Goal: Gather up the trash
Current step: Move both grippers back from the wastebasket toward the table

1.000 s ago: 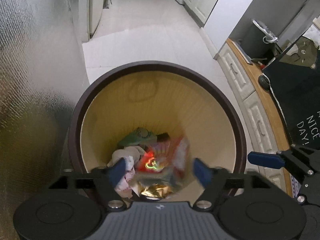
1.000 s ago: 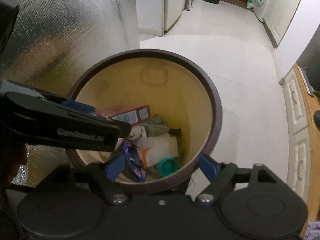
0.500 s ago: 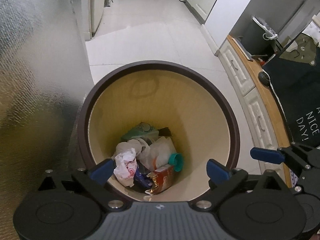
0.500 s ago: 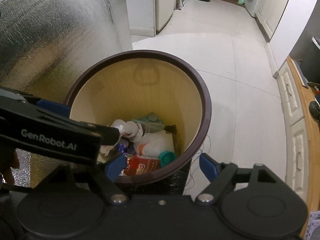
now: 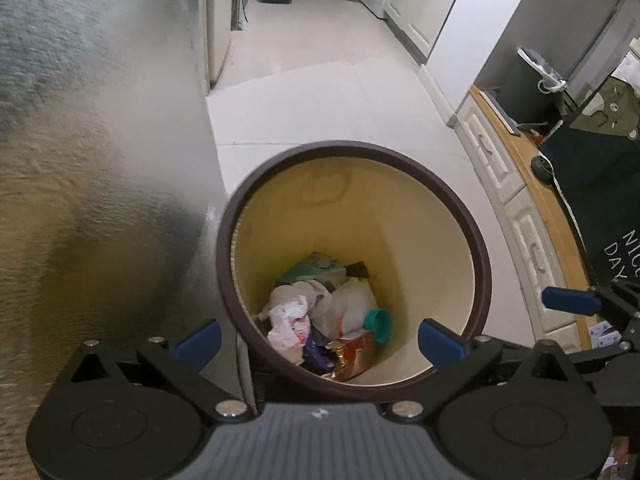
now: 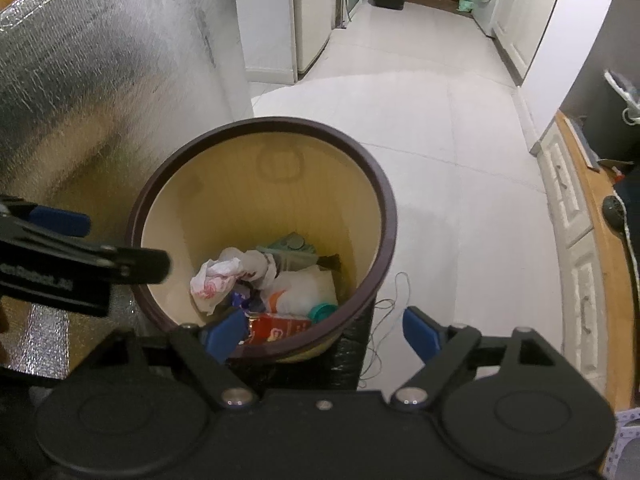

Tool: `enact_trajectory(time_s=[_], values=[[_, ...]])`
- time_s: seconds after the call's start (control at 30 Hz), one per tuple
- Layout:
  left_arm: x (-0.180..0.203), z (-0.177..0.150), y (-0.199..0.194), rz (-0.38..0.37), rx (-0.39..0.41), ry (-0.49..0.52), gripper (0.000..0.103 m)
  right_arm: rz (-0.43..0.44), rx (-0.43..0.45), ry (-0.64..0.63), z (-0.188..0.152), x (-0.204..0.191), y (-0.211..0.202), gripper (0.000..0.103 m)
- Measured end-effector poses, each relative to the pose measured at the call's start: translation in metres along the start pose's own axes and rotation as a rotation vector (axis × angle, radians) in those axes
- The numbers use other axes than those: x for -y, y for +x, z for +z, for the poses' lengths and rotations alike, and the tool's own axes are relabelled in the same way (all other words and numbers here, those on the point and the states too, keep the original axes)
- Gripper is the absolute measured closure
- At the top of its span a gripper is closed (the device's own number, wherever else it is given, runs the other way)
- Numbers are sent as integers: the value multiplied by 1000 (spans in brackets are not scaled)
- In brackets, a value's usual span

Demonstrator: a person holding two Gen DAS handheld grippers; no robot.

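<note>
A round bin with a dark brown rim [image 5: 486,264] [image 6: 390,208] and cream inside stands on the floor. At its bottom lie a crumpled white wrapper [image 5: 290,322] [image 6: 214,280], a red packet [image 5: 354,354] [image 6: 280,326], a white bottle with a teal cap [image 5: 378,324] [image 6: 322,312] and a green pack [image 5: 312,270]. My left gripper [image 5: 318,338] is open and empty above the bin's near edge. My right gripper [image 6: 322,330] is open and empty, above the bin's near right side.
A silver foil-covered wall [image 5: 92,160] [image 6: 100,80] stands left of the bin. White drawers under a wooden counter edge [image 5: 532,200] [image 6: 580,240] run along the right. A thin wire [image 6: 390,296] lies on the white tiled floor beside the bin.
The red packet dropped from my left gripper into the bin, and its jaws opened wide. Both grippers have pulled up and back from the bin.
</note>
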State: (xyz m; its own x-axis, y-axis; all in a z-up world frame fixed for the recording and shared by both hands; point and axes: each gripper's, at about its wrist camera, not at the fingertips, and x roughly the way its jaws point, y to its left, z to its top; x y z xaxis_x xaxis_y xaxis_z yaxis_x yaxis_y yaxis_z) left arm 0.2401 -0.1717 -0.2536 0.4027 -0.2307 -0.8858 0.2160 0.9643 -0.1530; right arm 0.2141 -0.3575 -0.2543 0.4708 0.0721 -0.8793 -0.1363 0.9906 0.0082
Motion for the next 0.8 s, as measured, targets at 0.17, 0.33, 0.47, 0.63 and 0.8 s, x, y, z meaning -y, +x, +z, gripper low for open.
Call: enact_trajectory(time_s=[0.17,0.33,0.47,0.63,0.8], values=[[-4,-5,-17,26,19,12,0,-4,23,15,-4,5,-16,13],[-5,-13,-32,38,32,34,0,-13,41,30,-8,8,-30,5],[-6,-20,-44,61,42,45,0,-30,61,63,-12,11,-41,1],[-8,-25,-60,63,61,62,0,-56,90,103,-16,16,-58,0],[-4,-30,-76,60,95,85,0,-71,119,105,-20,14,-79,0]])
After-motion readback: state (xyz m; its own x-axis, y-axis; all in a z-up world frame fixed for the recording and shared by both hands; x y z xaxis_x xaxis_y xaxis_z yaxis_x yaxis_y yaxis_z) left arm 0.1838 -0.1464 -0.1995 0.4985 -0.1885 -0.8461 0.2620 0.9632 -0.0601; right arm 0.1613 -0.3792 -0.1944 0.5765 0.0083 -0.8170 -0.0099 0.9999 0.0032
